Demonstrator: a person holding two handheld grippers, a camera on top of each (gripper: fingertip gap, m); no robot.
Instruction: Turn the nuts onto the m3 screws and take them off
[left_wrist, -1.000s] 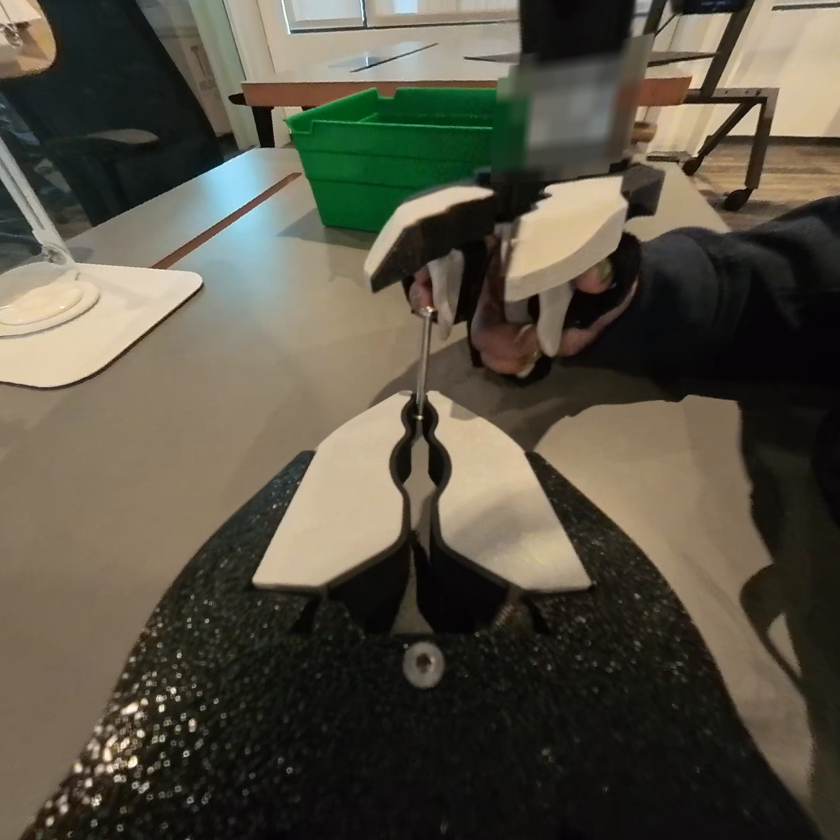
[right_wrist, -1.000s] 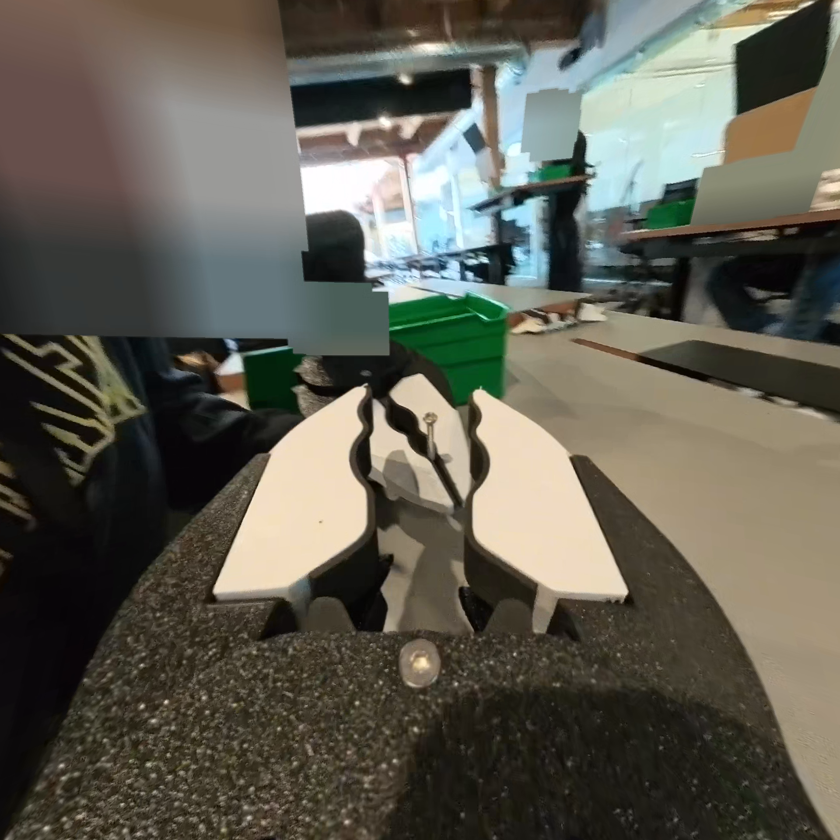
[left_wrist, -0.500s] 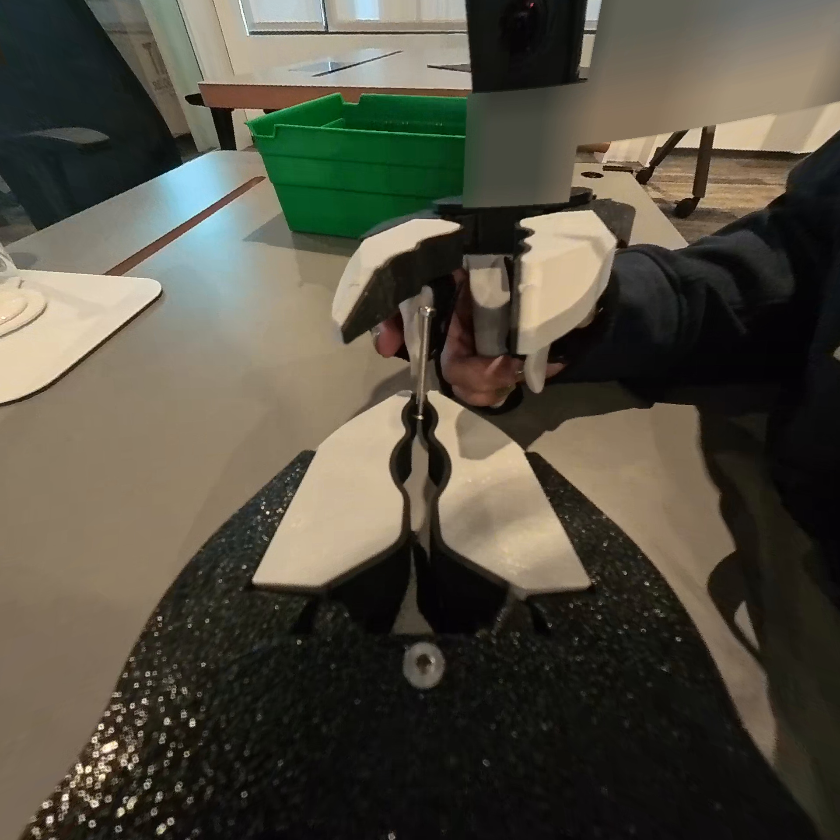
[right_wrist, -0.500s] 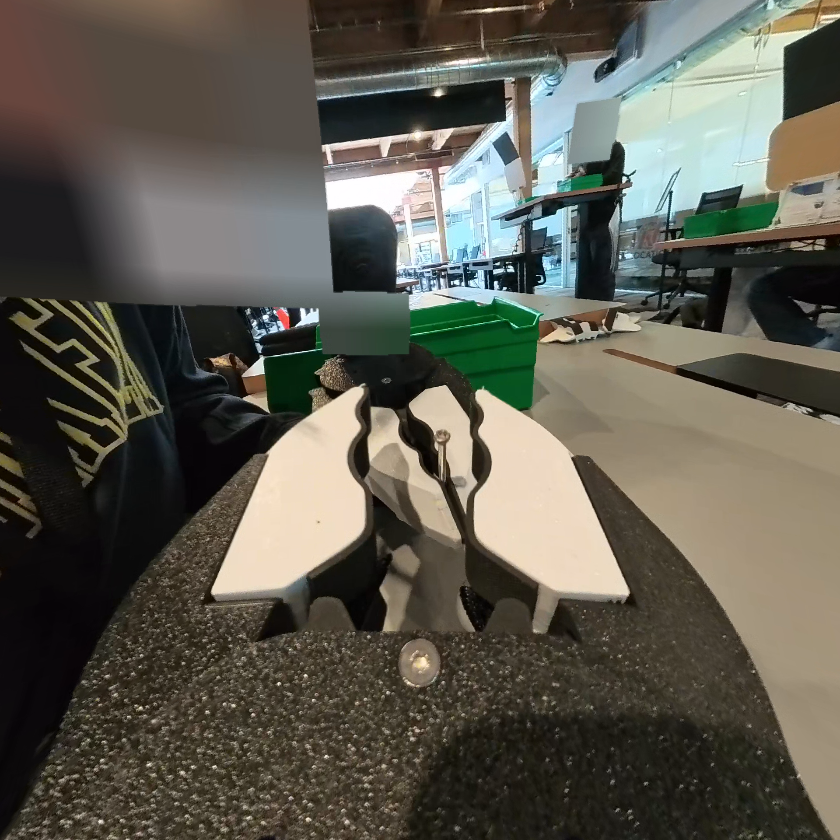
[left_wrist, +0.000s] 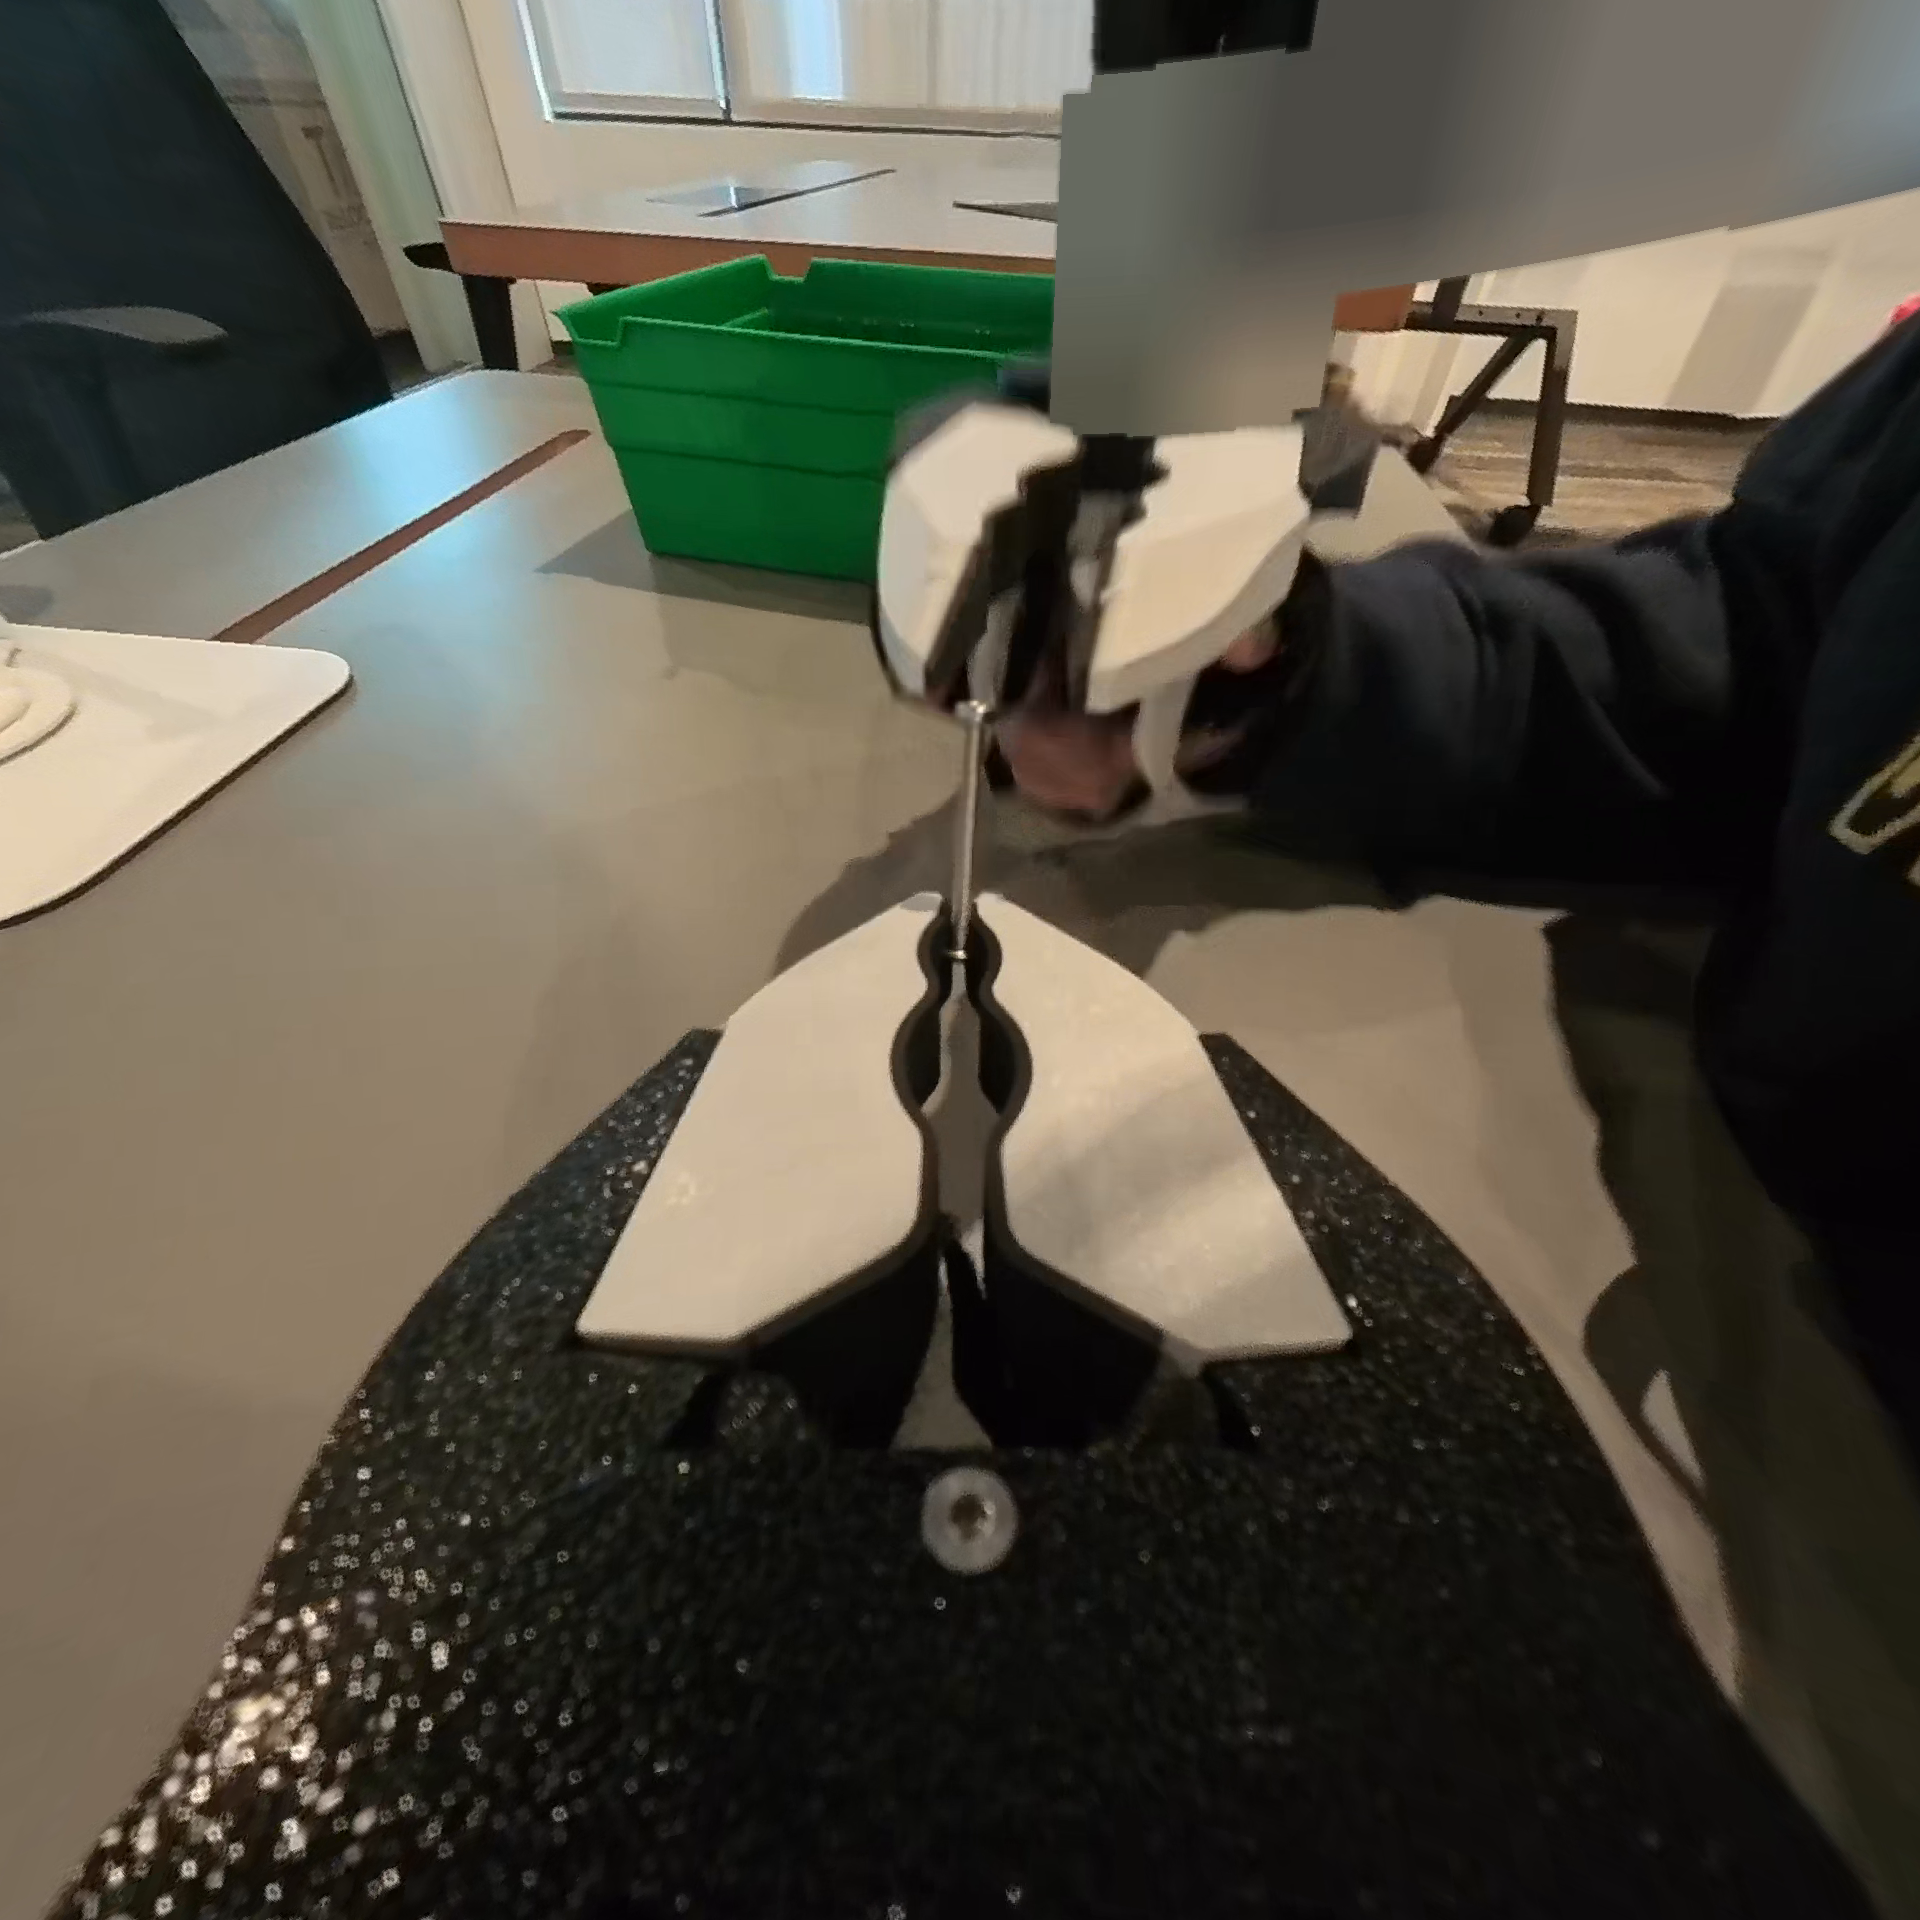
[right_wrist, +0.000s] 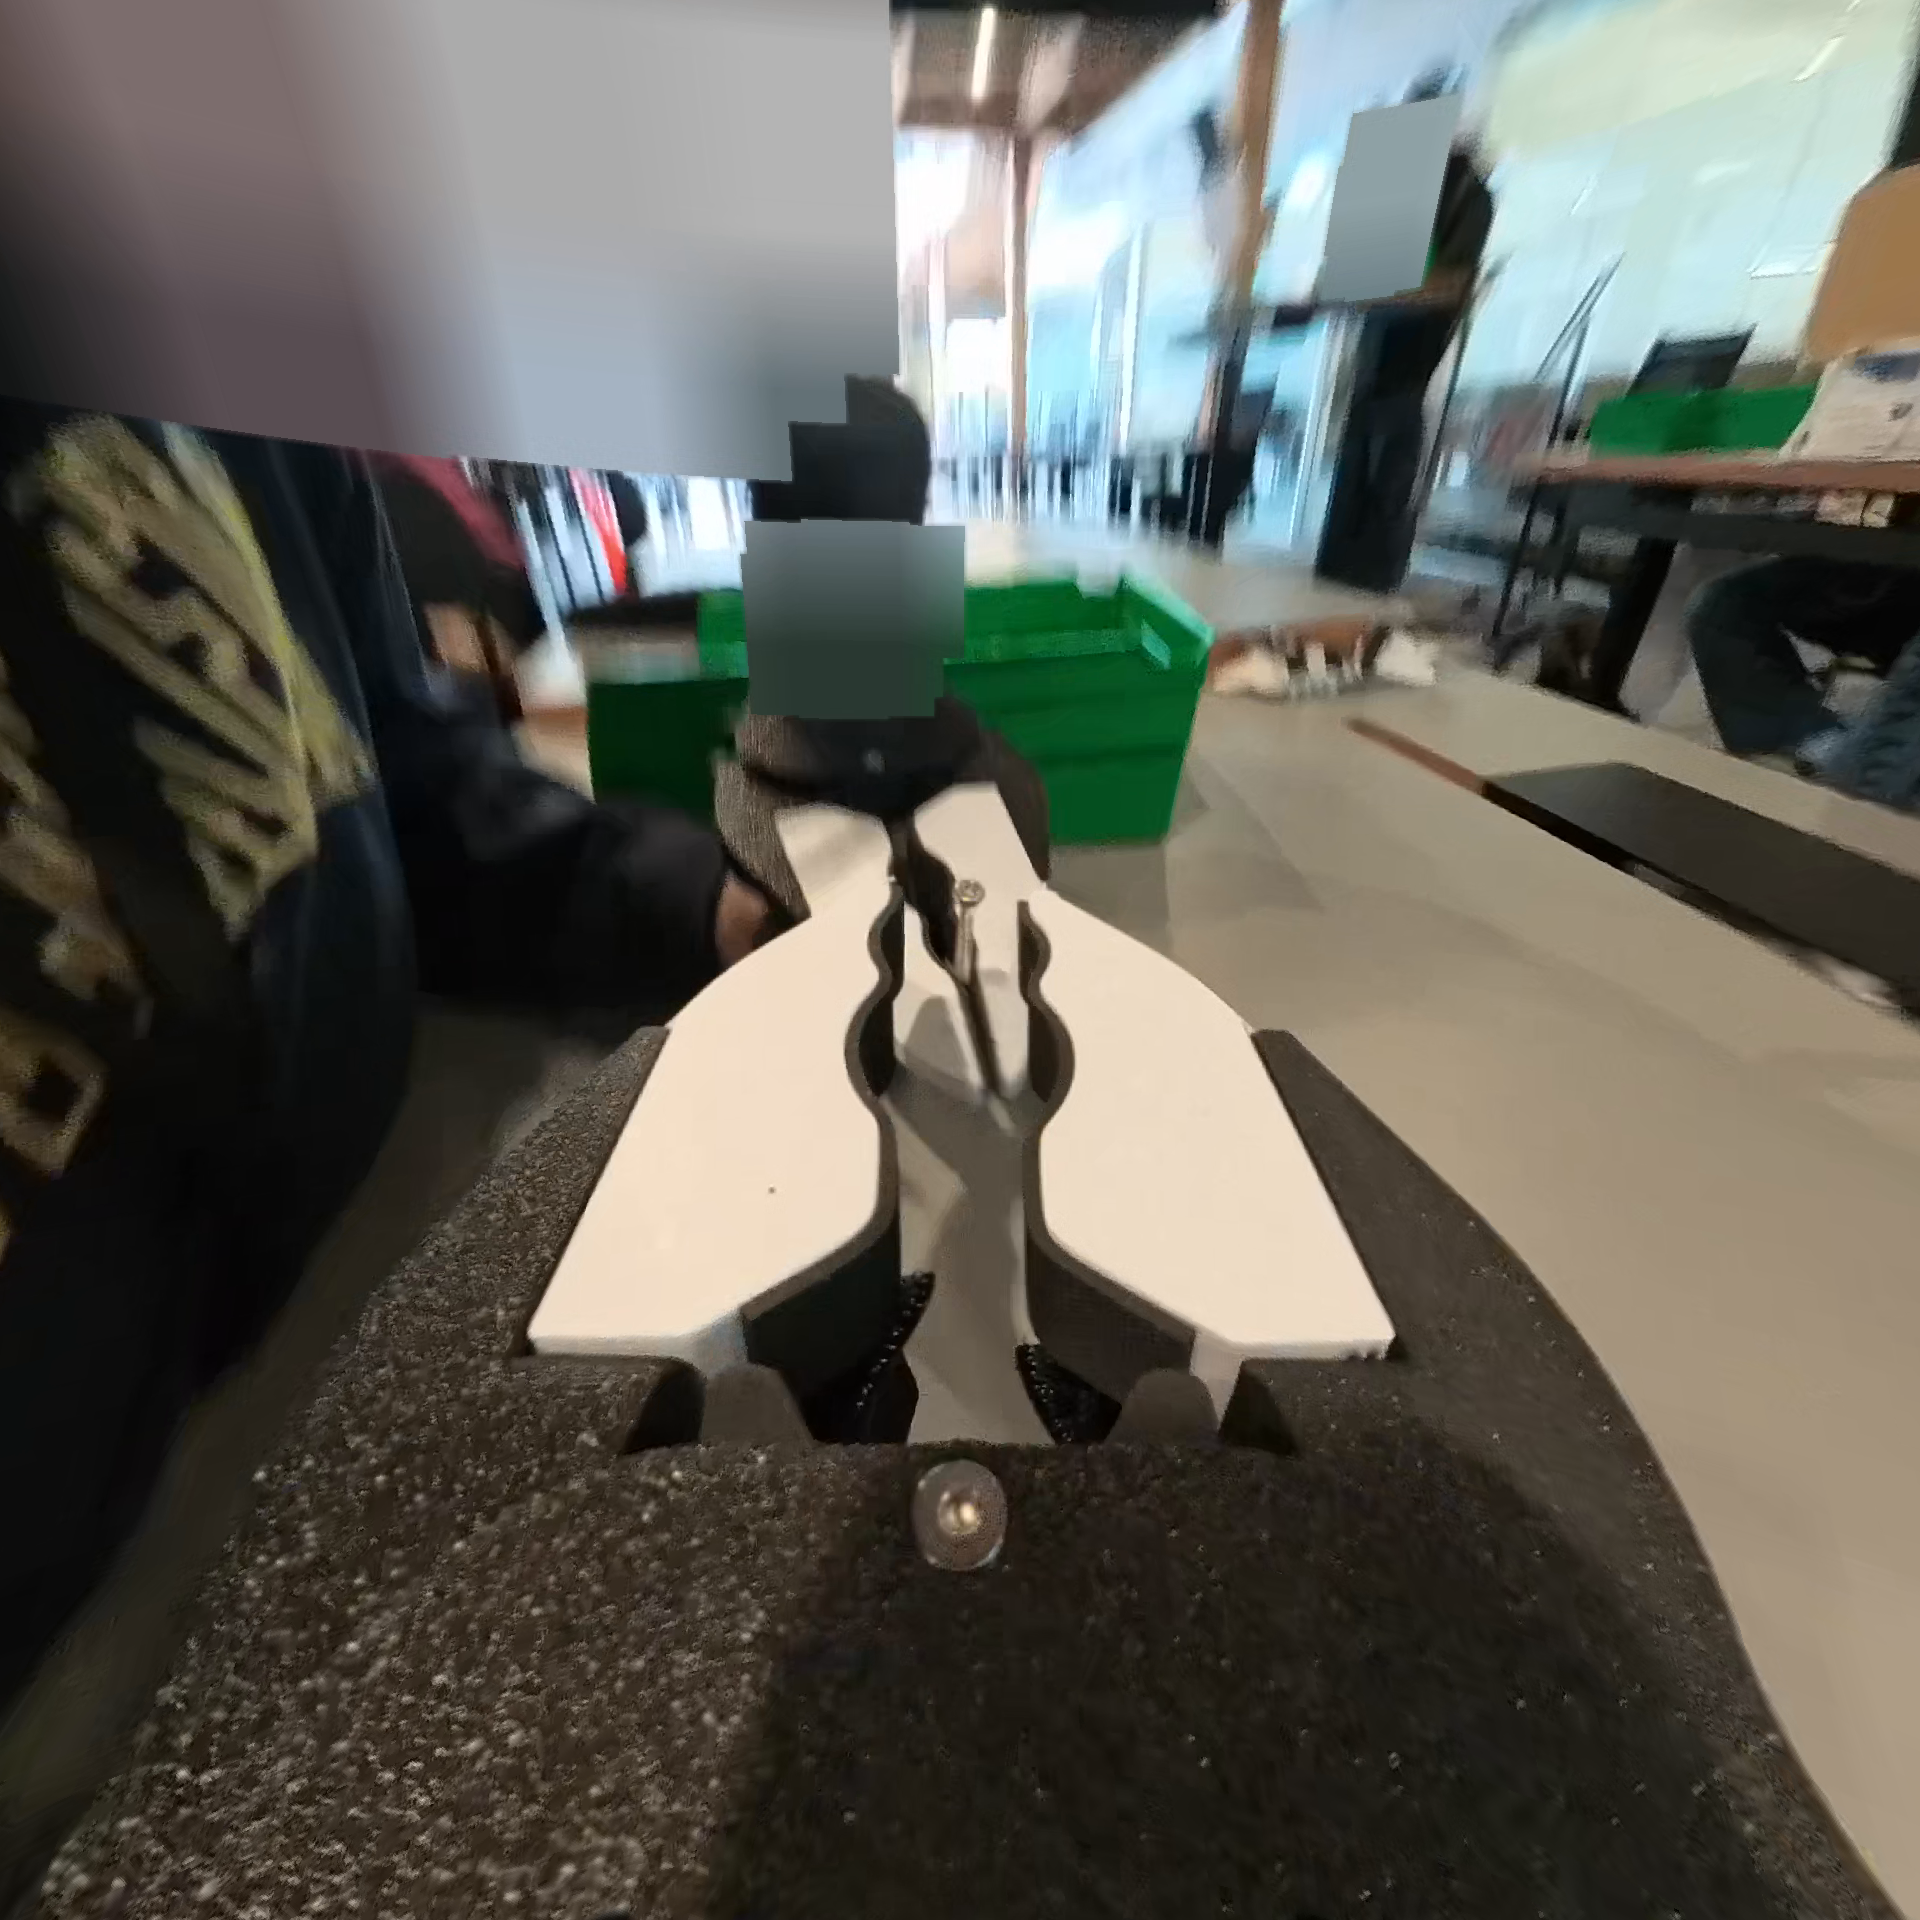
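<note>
My left gripper (left_wrist: 958, 920) is shut on the lower end of a thin silver screw (left_wrist: 966, 821) and holds it above the grey table (left_wrist: 416, 935). A small nut (left_wrist: 957, 954) sits on the shaft right at the fingertips. The screw head (left_wrist: 971, 710) points at my right gripper (left_wrist: 1023, 665), held by a hand in a dark sleeve. In the right wrist view the screw (right_wrist: 975, 966) stands between my right gripper's (right_wrist: 954, 914) fingers, with a gap showing on both sides, so it is open. The left gripper's fingers (right_wrist: 987, 831) show just behind.
A green bin (left_wrist: 810, 416) stands at the back of the table and also shows in the right wrist view (right_wrist: 1091, 707). A white mat (left_wrist: 156, 727) lies at the left. A black pad (right_wrist: 1714, 831) lies at the right. A person's dark sweater fills the right wrist view's left side. Across from one pair of fingers to the other is roughly 5 cm.
My right gripper's jaws have narrowed around the screw head without touching it. The left gripper has kept its hold on the screw.
</note>
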